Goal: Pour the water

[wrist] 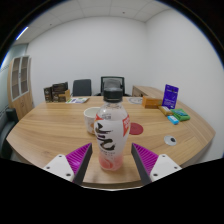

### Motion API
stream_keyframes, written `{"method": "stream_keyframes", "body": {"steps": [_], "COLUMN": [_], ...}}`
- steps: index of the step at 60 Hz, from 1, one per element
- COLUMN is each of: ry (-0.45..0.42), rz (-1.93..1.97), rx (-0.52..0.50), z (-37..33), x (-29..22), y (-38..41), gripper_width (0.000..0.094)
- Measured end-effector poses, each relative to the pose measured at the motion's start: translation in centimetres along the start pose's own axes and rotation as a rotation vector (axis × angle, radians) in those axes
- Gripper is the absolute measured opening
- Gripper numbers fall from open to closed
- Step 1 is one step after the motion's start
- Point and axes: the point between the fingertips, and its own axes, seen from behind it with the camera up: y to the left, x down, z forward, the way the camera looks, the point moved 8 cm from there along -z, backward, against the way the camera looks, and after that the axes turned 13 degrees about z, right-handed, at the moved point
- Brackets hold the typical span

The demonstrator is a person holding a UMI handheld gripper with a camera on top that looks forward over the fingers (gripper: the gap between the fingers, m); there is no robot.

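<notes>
From where I sit, my gripper (pixel 110 160) has its two fingers clamped on one clear bottle (pixel 111 135) with a pink label and a dark cap, each purple pad (pixel 81 157) pressed to a side of the lower body, the bottle upright and lifted a little above the wooden table (pixel 45 130). Just beyond the bottle, partly hidden behind it, stands one pale cup (pixel 92 119), which I take to be the pour target. To do this step well, I judge I should bring the bottle's neck over the cup's rim, keep the grip firm so the bottle does not slip in the pads, and tilt slowly; I cannot tell whether the cap is loosened, so that wants checking first. Further out I count one red object (pixel 136 128) flat on the table, one purple box (pixel 171 97) upright near the far edge, and two dark chairs (pixel 112 86) beyond the table.
</notes>
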Motion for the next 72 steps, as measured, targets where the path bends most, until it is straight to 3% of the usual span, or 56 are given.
{"method": "stream_keyframes", "body": {"steps": [5,10,24,33,55,63,72], "ry": [-0.028,-0.062,-0.097,-0.135,-0.232,-0.211,-0.167], "rz": [-0.009,-0.021,-0.009,-0.107,-0.826,-1.212,-1.630], "rx": [0.009,0.018,0.053,0.112,0.413,0.505,0.544], "z": [2.0,2.9,2.2,0.6,3.0,7.1,11.8], "x": [-0.1,-0.5,-1.3,-5.4,-20.6,-21.8,-20.2], "y": [0.2,0.2,0.0,-0.4,-2.7,-1.9,-0.8], "gripper_width": [0.0686,0.0482,0.0290,0.0291,0.0288,0.0288,0.0287]}}
